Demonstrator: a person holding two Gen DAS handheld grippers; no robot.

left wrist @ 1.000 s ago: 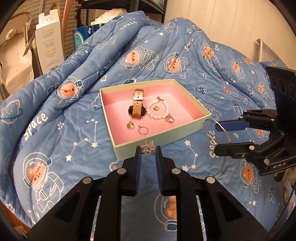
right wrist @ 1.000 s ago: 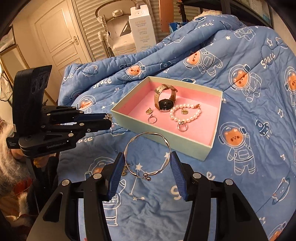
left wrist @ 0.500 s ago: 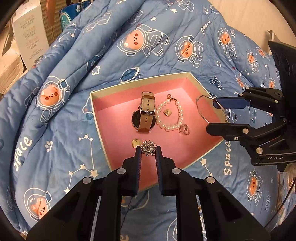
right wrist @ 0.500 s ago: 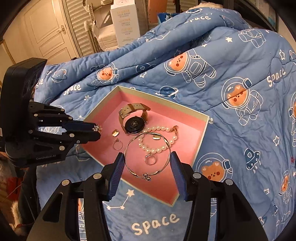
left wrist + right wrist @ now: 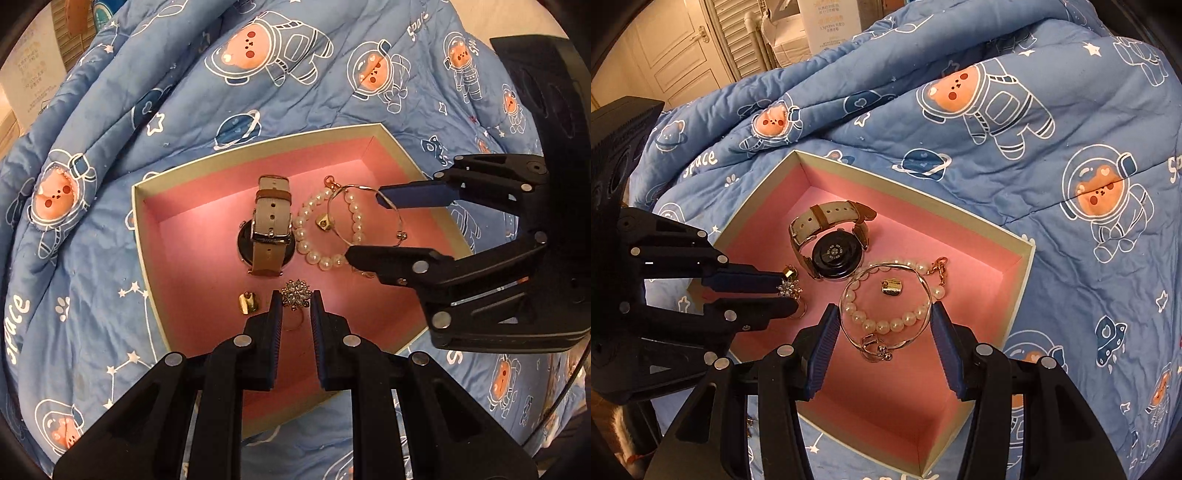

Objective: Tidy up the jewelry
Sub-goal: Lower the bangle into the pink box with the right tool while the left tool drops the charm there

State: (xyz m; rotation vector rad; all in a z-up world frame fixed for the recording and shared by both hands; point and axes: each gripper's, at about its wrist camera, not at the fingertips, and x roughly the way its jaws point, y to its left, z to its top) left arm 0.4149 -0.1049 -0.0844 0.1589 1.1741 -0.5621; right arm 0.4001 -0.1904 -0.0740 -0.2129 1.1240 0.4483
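1. My left claw (image 5: pixel 295 297) is pinched nearly together on a sparkly crystal brooch (image 5: pixel 294 292). It's the same grip as a sec ago, no change in gap.
2. My right claw (image 5: pixel 884 317) is at a mid spread, its pads pressing both sides of a thin silver bangle (image 5: pixel 886 306). Grip unchanged vs earlier.
3. Big diff: a sec ago both claws were outside the box (image 5: pixel 144 218), with the brooch at its near wall and the bangle over the blue bear-print quilt (image 5: pixel 110 110) in front. Now both hang over the pink inside.
4. Brooch now sits above the box's near-middle, just beside a small gold charm (image 5: pixel 247 302) on the floor. A thin ring shows faintly behind the brooch, partly hidden.
5. In the right wrist view, the bangle now overlaps the pearl bracelet (image 5: pixel 886 325), which has a gold tag (image 5: pixel 892 287) inside its loop. Can't tell if the bangle touches the pearls or is above them.
6. Watch (image 5: pixel 269 225) w/ beige strap lies mid-box, left of the pearls, same spot as before. Box contents haven't shifted.
7. Both views tipped steeper: more box floor, less room bkgd than before. Door and white carton only at top edge of right view.
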